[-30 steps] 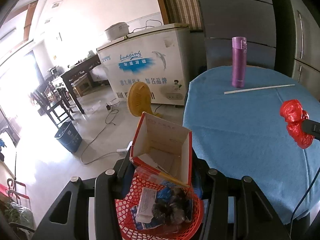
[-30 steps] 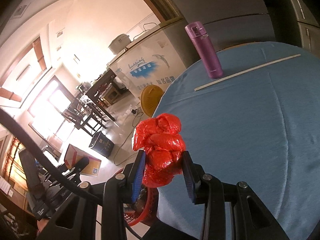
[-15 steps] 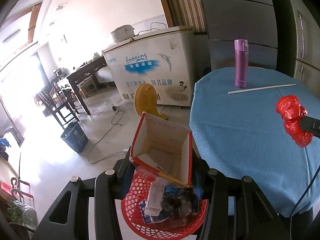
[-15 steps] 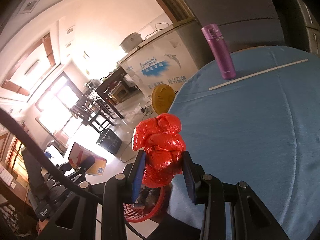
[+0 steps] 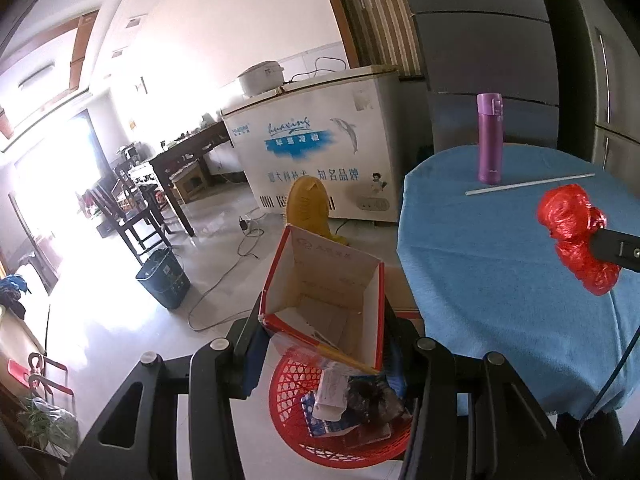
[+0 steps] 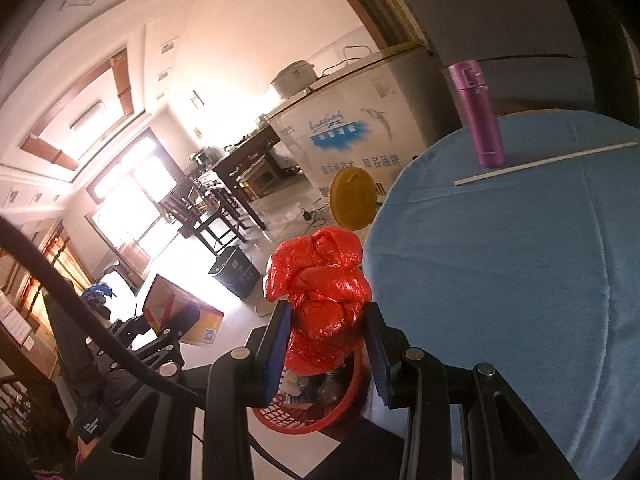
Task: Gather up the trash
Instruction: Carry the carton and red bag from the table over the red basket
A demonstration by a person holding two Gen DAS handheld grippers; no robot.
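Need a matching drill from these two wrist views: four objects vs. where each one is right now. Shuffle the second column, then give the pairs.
Things
1. crumpled red plastic bag
2. open red-and-white cardboard carton
3. tall purple metal flask
4. red plastic mesh basket

Places
A. standing upright on the blue tablecloth, beside the long white stick
B. on the floor beside the table, holding wrappers
C. clamped in the right gripper
D. clamped in the left gripper, above the basket

Pairs: 1-C, 2-D, 3-A, 4-B
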